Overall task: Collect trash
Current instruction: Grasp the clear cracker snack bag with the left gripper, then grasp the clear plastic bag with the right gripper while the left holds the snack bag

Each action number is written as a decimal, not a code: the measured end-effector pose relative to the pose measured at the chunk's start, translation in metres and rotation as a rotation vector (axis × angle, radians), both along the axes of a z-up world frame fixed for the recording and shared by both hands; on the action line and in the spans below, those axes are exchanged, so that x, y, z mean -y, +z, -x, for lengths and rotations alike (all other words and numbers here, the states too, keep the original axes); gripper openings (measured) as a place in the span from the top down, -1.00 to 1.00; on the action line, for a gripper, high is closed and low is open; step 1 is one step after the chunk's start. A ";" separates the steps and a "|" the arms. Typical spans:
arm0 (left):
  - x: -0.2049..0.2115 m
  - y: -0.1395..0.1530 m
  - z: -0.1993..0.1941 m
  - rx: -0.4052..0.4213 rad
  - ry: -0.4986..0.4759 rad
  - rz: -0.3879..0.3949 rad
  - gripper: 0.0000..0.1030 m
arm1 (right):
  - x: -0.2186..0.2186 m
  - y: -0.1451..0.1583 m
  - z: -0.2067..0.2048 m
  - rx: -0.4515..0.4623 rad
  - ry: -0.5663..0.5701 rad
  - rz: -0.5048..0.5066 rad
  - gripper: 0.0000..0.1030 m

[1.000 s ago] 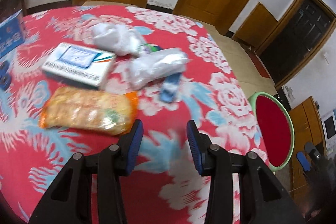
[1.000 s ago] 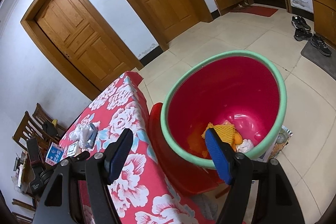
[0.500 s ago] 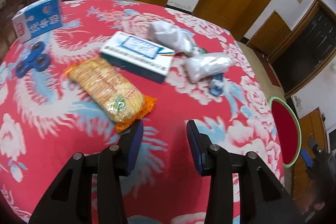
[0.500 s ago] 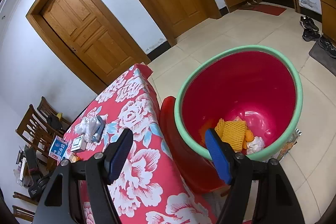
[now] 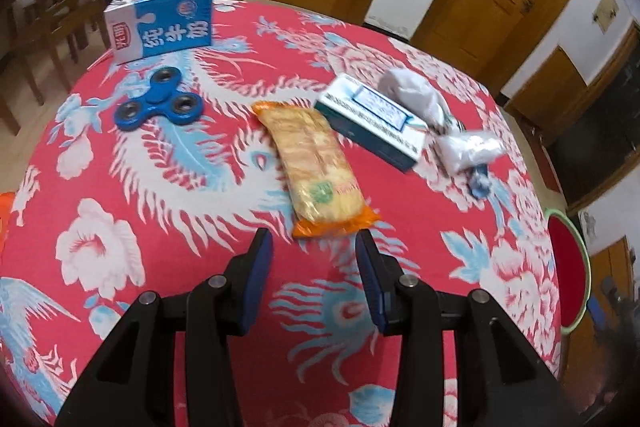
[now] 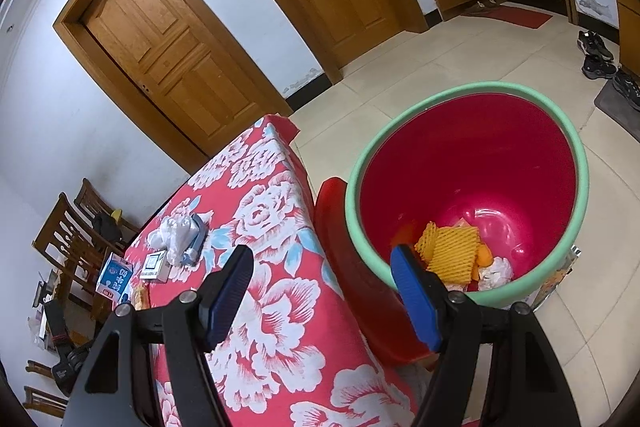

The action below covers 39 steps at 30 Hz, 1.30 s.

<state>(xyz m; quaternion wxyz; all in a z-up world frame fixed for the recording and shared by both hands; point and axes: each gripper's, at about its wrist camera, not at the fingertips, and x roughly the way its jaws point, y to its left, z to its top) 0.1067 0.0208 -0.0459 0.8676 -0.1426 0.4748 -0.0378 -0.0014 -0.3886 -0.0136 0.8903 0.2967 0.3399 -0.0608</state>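
On the red flowered tablecloth (image 5: 160,187) lies an orange biscuit packet (image 5: 316,167), just ahead of my left gripper (image 5: 314,251), which is open and empty. Beyond it are a teal-and-white box (image 5: 372,123), crumpled white tissue (image 5: 412,95) and a clear plastic wrapper (image 5: 468,147) over a small blue item (image 5: 478,183). The red bin with a green rim (image 6: 480,163) stands on the floor beside the table, holding yellow foam netting (image 6: 448,247) and scraps. My right gripper (image 6: 322,267) hangs open and empty over the gap between table edge and bin.
A blue milk carton (image 5: 160,23) and a blue fidget spinner (image 5: 160,103) sit at the table's far left. Wooden chairs (image 6: 76,223) stand beyond the table. Wooden doors (image 6: 168,39) line the wall, and shoes (image 6: 598,55) lie on the tiled floor.
The left gripper has swept leftwards over the table, so the biscuit packet now lies straight ahead and the carton and spinner have come into view. The right gripper has barely moved.
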 end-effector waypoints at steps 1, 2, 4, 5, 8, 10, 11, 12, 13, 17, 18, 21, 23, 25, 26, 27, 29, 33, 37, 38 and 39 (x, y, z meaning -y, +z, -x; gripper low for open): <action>-0.001 0.001 -0.002 0.002 0.002 0.004 0.16 | -0.002 0.000 -0.001 0.000 0.004 0.001 -0.43; -0.002 0.001 -0.004 0.004 0.004 0.008 0.17 | -0.004 0.000 -0.002 0.000 0.007 0.002 -0.43; -0.002 0.003 -0.010 0.013 0.006 0.013 0.16 | -0.007 0.001 -0.002 -0.001 0.014 0.007 -0.43; -0.002 0.003 -0.014 0.013 0.009 0.010 0.16 | -0.009 0.002 -0.003 -0.002 0.018 0.010 -0.43; -0.001 0.005 -0.025 0.018 0.009 0.015 0.16 | -0.012 0.003 -0.003 -0.006 0.024 0.019 -0.43; 0.002 0.004 -0.033 0.015 0.015 0.010 0.16 | -0.014 0.004 -0.004 -0.008 0.026 0.024 -0.43; 0.003 0.003 -0.036 0.014 0.016 0.009 0.16 | -0.014 0.005 -0.004 -0.010 0.026 0.026 -0.43; 0.004 0.002 -0.040 0.012 0.020 0.003 0.16 | -0.015 0.005 -0.005 -0.013 0.027 0.027 -0.43; 0.005 0.001 -0.042 0.013 0.021 0.002 0.16 | -0.016 0.005 -0.006 -0.016 0.028 0.027 -0.43; 0.009 -0.006 -0.050 0.009 0.011 -0.010 0.16 | -0.024 0.004 -0.013 -0.034 0.048 0.036 -0.43; 0.010 -0.006 -0.051 0.023 0.007 -0.015 0.16 | -0.027 0.004 -0.015 -0.037 0.054 0.043 -0.43; 0.011 -0.006 -0.052 0.036 -0.012 -0.029 0.16 | -0.036 0.004 -0.022 -0.051 0.071 0.053 -0.43; 0.011 -0.006 -0.053 0.043 -0.023 -0.034 0.16 | -0.043 0.004 -0.028 -0.060 0.085 0.059 -0.43; 0.010 -0.006 -0.053 0.048 -0.034 -0.040 0.18 | -0.049 0.004 -0.033 -0.065 0.096 0.065 -0.43; 0.010 -0.007 -0.054 0.049 -0.035 -0.045 0.26 | -0.052 0.004 -0.035 -0.067 0.103 0.069 -0.43; 0.009 -0.007 -0.054 0.052 -0.040 -0.043 0.26 | -0.056 0.005 -0.039 -0.070 0.111 0.073 -0.43; 0.006 -0.007 -0.054 0.051 -0.053 -0.028 0.28 | -0.064 0.005 -0.046 -0.076 0.125 0.079 -0.43; -0.001 -0.004 -0.053 0.058 -0.074 -0.001 0.28 | -0.079 0.005 -0.058 -0.088 0.150 0.088 -0.43; -0.007 0.006 -0.052 0.091 -0.091 0.013 0.28 | -0.092 0.004 -0.071 -0.098 0.173 0.096 -0.43; -0.009 0.009 -0.053 0.103 -0.091 0.013 0.28 | -0.096 0.004 -0.075 -0.101 0.179 0.099 -0.43; -0.010 0.011 -0.055 0.111 -0.090 0.010 0.28 | -0.099 0.003 -0.078 -0.103 0.185 0.100 -0.43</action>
